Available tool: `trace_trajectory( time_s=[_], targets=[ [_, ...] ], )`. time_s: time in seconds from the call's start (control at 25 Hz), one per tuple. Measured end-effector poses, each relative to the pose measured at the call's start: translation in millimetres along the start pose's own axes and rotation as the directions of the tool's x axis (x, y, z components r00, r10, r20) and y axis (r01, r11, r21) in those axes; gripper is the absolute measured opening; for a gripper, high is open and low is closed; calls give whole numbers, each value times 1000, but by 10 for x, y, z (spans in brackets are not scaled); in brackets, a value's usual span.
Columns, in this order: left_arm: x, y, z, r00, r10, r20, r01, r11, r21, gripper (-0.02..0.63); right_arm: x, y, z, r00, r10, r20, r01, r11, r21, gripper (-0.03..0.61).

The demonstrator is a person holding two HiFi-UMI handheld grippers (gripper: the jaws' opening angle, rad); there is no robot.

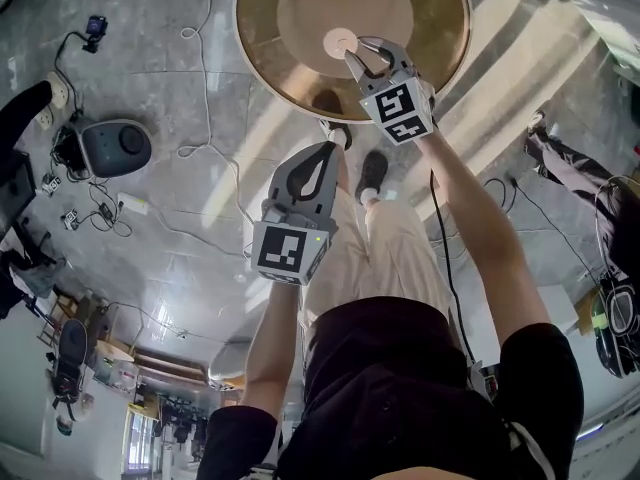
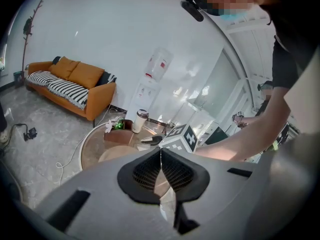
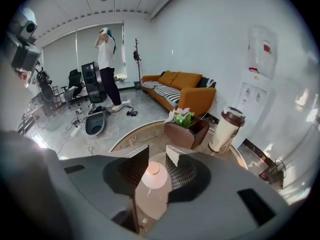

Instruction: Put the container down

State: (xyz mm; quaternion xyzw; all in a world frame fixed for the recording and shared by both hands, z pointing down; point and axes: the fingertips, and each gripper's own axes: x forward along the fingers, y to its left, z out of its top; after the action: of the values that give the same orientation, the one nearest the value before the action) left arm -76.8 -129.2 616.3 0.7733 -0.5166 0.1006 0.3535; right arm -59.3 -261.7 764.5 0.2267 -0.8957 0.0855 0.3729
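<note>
The container (image 3: pixel 150 186) is a pale pink bottle with a round cap, upright between the jaws of my right gripper (image 3: pixel 157 156). Both pads lie against its sides. In the head view the container's cap (image 1: pixel 341 41) shows at the tips of my right gripper (image 1: pixel 358 50), over the round wooden table (image 1: pixel 260 38). Whether its base rests on the table is hidden. My left gripper (image 1: pixel 333 146) hangs lower, over the floor in front of the person's legs, shut and empty. In its own view the left gripper (image 2: pixel 160 151) shows its pads pressed together.
On the table stand a brown planter with a flower (image 3: pixel 187 129) and a white lidded tumbler (image 3: pixel 224 129). An orange sofa (image 3: pixel 182 86) and a water dispenser (image 3: pixel 257 74) line the wall. A grey device (image 1: pixel 115 146) and cables (image 1: pixel 205 148) lie on the floor; a person (image 3: pixel 106 69) stands far back.
</note>
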Motion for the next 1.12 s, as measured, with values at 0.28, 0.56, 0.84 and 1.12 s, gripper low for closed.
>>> trace_trajectory(
  time_s=[0.28, 0.56, 0.84, 1.12],
  targets=[
    [-328, -647, -61, 998, 7, 59, -8, 1000, 23, 20, -961, 118, 166, 994, -42, 100, 43, 999, -2, 61],
    [-795, -1403, -151, 993, 28, 115, -39, 994, 102, 20, -2118, 428, 181, 979, -47, 196, 60, 996, -62, 14],
    [-1388, -2153, -154, 974, 80, 214, -116, 980, 160, 20, -3366, 765, 242, 947, -66, 315, 74, 997, -14, 6],
    [-1951, -2648, -125, 948, 113, 296, -168, 971, 169, 20, -4338, 1163, 250, 924, -62, 377, 49, 998, 43, 5]
  ],
)
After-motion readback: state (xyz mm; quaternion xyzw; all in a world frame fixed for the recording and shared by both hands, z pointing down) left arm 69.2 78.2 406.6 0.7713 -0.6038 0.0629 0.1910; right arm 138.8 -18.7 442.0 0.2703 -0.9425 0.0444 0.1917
